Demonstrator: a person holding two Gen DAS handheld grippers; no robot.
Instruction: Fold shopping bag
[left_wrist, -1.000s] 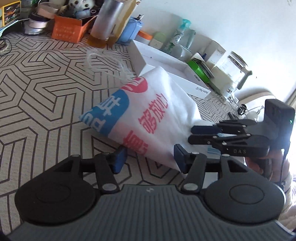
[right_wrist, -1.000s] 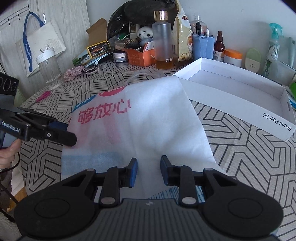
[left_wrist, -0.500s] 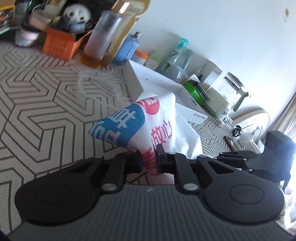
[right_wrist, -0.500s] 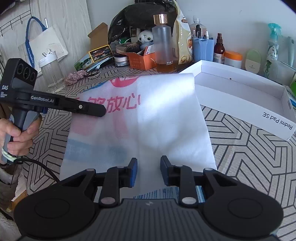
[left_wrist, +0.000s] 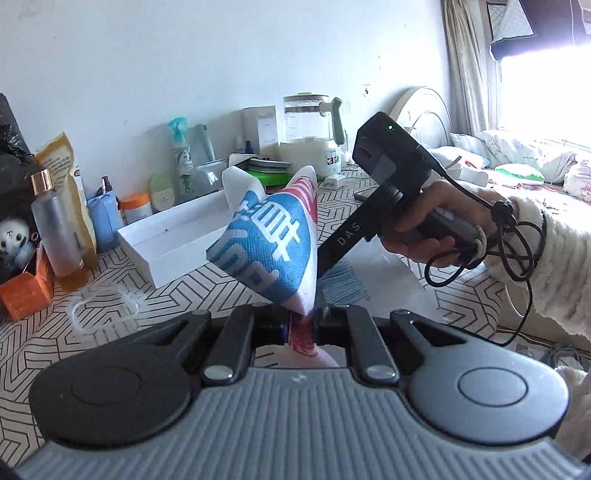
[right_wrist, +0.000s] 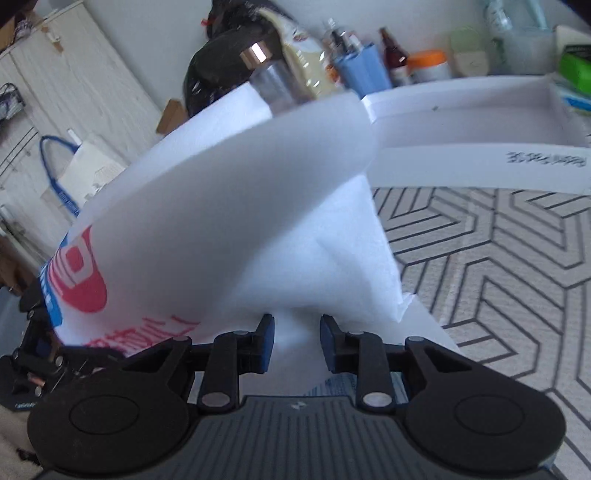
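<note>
One woven shopping bag (left_wrist: 269, 251) bulges, cone-shaped.

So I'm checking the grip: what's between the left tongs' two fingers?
A pinched corner of the shopping bag, its red print squeezed between the left tongs. The left wrist view shows it.

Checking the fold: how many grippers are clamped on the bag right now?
1. The left gripper is shut on a raised corner of the bag. The right gripper is not clamped: its jaws are opening, and fabric shows between them, unpinched.
</note>
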